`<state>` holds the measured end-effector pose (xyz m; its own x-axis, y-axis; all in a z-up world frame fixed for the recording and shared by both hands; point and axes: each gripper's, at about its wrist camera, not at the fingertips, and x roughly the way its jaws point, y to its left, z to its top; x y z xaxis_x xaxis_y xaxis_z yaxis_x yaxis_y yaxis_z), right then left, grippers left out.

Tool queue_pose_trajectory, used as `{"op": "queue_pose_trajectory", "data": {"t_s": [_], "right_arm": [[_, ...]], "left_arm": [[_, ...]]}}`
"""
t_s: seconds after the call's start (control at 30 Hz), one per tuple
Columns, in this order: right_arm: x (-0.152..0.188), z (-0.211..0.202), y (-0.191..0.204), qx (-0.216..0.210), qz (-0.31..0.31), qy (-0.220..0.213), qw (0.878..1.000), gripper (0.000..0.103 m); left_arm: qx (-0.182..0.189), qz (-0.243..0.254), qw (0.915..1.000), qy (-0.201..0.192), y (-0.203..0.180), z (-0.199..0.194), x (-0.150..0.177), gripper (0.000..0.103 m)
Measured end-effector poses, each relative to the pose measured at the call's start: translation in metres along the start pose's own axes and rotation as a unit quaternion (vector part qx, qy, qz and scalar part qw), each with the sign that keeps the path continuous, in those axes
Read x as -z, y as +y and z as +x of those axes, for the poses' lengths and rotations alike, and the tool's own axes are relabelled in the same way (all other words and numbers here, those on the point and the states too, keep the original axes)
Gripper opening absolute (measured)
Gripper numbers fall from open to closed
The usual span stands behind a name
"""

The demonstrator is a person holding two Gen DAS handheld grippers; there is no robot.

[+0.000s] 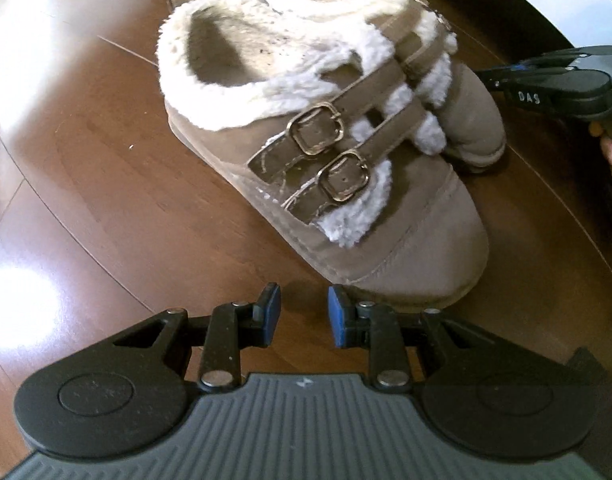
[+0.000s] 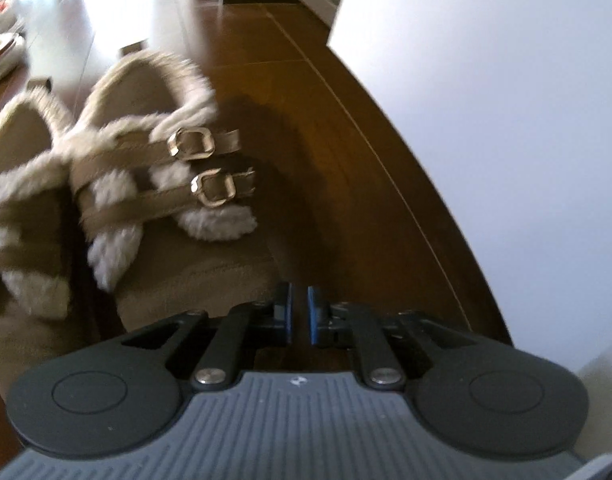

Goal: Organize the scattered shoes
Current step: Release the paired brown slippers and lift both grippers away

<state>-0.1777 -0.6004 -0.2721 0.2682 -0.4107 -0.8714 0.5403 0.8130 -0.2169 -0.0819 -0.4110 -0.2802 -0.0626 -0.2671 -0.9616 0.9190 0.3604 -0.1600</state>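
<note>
Two tan fleece-lined slippers with double buckle straps stand side by side on the wooden floor. In the left wrist view the near slipper [image 1: 306, 140] is just ahead of my left gripper [image 1: 304, 300], with the far slipper [image 1: 458, 92] behind it. My left gripper is slightly open and empty, its right finger close to the near slipper's toe. My right gripper [image 2: 300, 300] holds nothing, its jaws nearly closed, beside the toe of the right-hand slipper [image 2: 166, 184]; the other slipper [image 2: 22, 208] lies at its left. The right gripper also shows in the left wrist view [image 1: 554, 80].
A white wall or cabinet [image 2: 506, 120] runs along the right of the slippers. Other light-coloured shoes [image 2: 2, 52] lie at the far left of the right wrist view. Glare patches cover the brown plank floor [image 1: 106, 200].
</note>
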Motion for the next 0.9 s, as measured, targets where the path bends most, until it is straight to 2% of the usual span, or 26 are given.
{"op": "queue_pose_trajectory", "data": {"t_s": [0.13,0.2,0.23,0.27,0.33,0.4,0.47,0.57,0.7,0.9], "right_arm": [[-0.002,-0.012,-0.001,0.009,0.018,-0.003,1.000,0.011],[-0.004,-0.034,0.000,-0.001,0.031,-0.023,0.999,0.011],[-0.005,-0.055,0.002,-0.014,0.042,-0.046,0.998,0.020],[-0.004,-0.072,0.004,-0.025,0.051,-0.064,0.996,0.039],[0.000,-0.100,0.014,-0.047,0.064,-0.079,0.994,0.052],[0.005,-0.112,0.023,-0.051,0.064,-0.061,0.995,0.052],[0.012,-0.129,0.036,-0.053,0.077,-0.052,0.994,0.052],[0.019,-0.166,0.042,-0.075,0.105,-0.065,0.990,0.053],[0.015,-0.225,0.036,-0.075,0.125,-0.084,0.986,0.059],[0.015,-0.298,0.004,-0.071,0.153,-0.111,0.979,0.063]], "left_arm": [[0.001,-0.005,1.0000,0.007,0.006,-0.006,0.003,0.032],[-0.003,-0.008,1.0000,-0.002,0.014,-0.023,0.008,0.032],[-0.008,-0.013,0.9998,-0.010,0.020,-0.037,0.013,0.033],[-0.013,-0.019,0.9996,-0.018,0.026,-0.051,0.018,0.033],[-0.027,-0.033,0.9985,-0.034,0.040,-0.080,0.029,0.037],[-0.048,-0.055,0.9963,-0.046,0.054,-0.108,0.040,0.047],[-0.067,-0.071,0.9936,-0.057,0.064,-0.137,0.050,0.048],[-0.088,-0.075,0.9900,-0.081,0.063,-0.175,0.059,0.048],[-0.074,-0.080,0.9877,-0.113,0.048,-0.214,0.057,0.048],[-0.049,-0.033,0.9854,-0.159,0.004,-0.251,0.049,0.052]]}}
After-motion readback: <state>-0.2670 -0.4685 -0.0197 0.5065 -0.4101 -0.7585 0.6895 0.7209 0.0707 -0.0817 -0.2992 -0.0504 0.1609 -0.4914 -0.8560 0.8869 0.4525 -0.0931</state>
